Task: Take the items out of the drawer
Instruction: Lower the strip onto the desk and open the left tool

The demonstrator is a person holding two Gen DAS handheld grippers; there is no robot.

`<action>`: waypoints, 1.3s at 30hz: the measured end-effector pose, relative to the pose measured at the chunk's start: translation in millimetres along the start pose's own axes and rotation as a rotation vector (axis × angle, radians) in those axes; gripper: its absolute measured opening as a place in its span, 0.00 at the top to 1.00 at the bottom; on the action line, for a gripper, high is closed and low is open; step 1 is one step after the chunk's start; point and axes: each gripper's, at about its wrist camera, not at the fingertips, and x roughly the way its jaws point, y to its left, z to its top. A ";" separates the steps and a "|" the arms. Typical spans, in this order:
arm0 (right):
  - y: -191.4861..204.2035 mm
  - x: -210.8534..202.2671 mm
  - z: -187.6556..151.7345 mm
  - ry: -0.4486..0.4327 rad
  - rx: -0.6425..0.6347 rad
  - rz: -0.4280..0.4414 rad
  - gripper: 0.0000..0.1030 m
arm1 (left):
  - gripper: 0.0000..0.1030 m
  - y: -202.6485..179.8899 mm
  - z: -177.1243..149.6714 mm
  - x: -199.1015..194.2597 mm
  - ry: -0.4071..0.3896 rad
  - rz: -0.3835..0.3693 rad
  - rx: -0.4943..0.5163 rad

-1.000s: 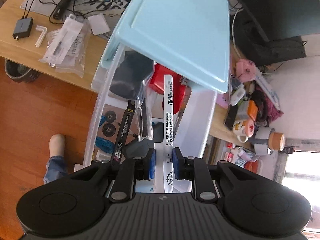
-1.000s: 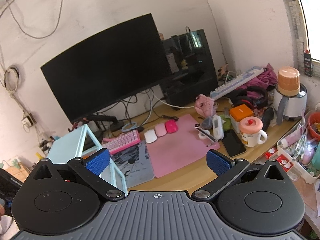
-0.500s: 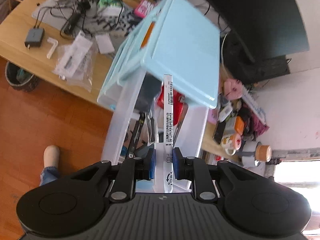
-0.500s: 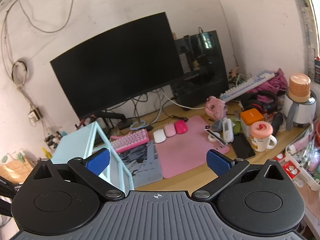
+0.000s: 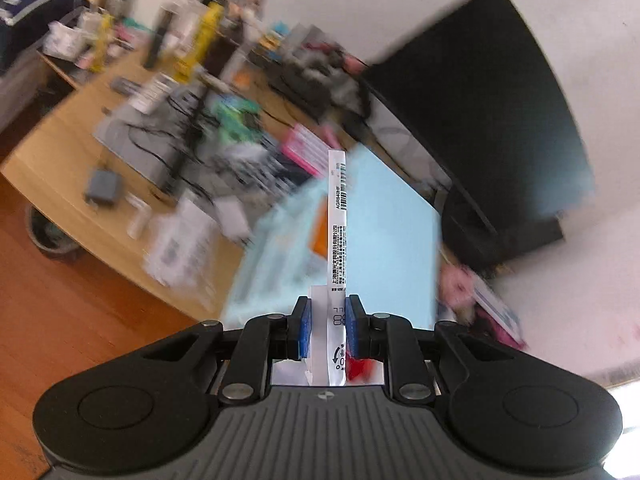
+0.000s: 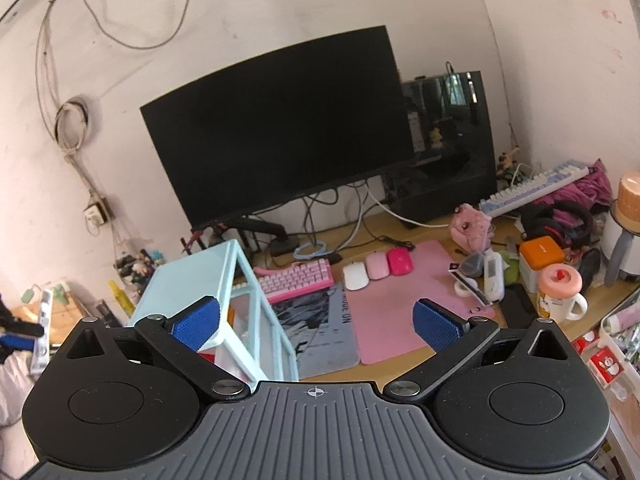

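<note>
My left gripper (image 5: 325, 326) is shut on a long white packet with a barcode (image 5: 337, 240), which sticks out straight ahead. It is held above the light blue drawer unit (image 5: 384, 240), which is blurred by motion. My right gripper (image 6: 316, 318) is open and empty, held above the desk. The drawer unit (image 6: 192, 284) shows at its lower left, with something red inside.
A black monitor (image 6: 280, 128) stands behind the drawer unit. A pink keyboard (image 6: 298, 280), three mice (image 6: 378, 266) and a pink mat (image 6: 404, 300) lie on the desk. Cups, headphones and clutter sit at the right. Cables and packets litter the desk (image 5: 80, 184) left of the drawer unit.
My left gripper has lifted and tilted up with the white packet, out of the open drawer; the view now looks over the unit's top. My right gripper has drifted slightly back.
</note>
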 end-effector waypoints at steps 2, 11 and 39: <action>4.0 0.3 1.0 0.002 -0.006 -0.004 0.00 | 0.83 10.6 12.8 7.1 -0.037 0.050 0.006; 23.9 2.9 2.7 0.013 -0.037 -0.043 0.00 | 0.83 78.5 54.0 85.3 -0.053 0.258 -0.030; 86.3 22.5 -5.0 0.066 -0.112 -0.119 0.00 | 0.83 174.3 65.0 254.4 0.089 0.522 0.121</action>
